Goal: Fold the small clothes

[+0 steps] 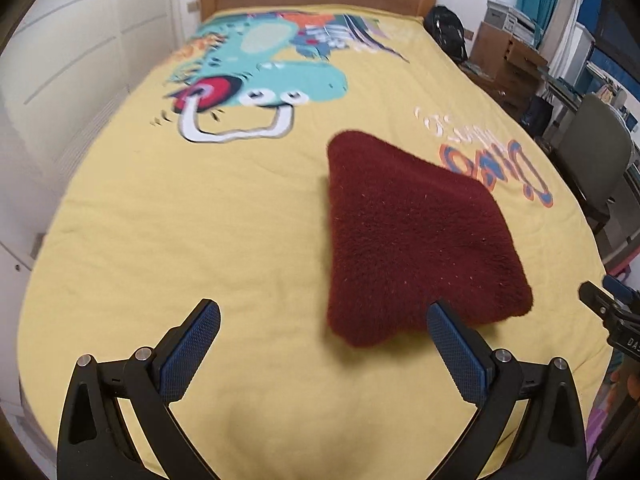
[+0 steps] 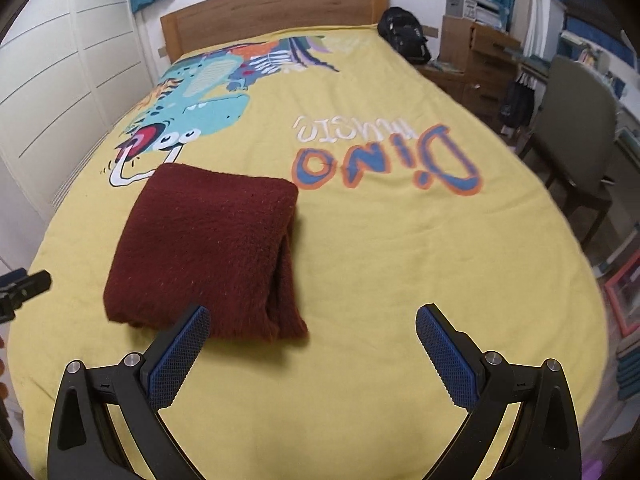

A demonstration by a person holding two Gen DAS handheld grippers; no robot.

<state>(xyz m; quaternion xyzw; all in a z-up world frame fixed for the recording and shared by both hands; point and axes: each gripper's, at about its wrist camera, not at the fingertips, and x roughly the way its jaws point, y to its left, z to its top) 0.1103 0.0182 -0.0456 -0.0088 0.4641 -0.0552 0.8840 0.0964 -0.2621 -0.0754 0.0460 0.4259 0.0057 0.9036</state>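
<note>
With both my left tongs (image 1: pixel 323 336) and right tongs (image 2: pixel 313 340) wide and empty, I'd pinch the soft, floppy fleece (image 2: pixel 204 244) at its thick folded edge.

Both wrist views look forward, low over the bed (image 1: pixel 160 240) toward its headboard (image 2: pixel 272 12), sharing the folded maroon cloth (image 1: pixel 416 240) between them.

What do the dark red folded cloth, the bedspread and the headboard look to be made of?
Folded cloth: thick fleece or plush knit, going by the fuzzy matte nap and bulky folded layers at its edge. Bedspread: thin woven fabric, probably cotton, smooth and matte with fine creases and a printed cartoon. Headboard: wood or wood-look laminate, showing brown grain; which one I cannot tell.
</note>
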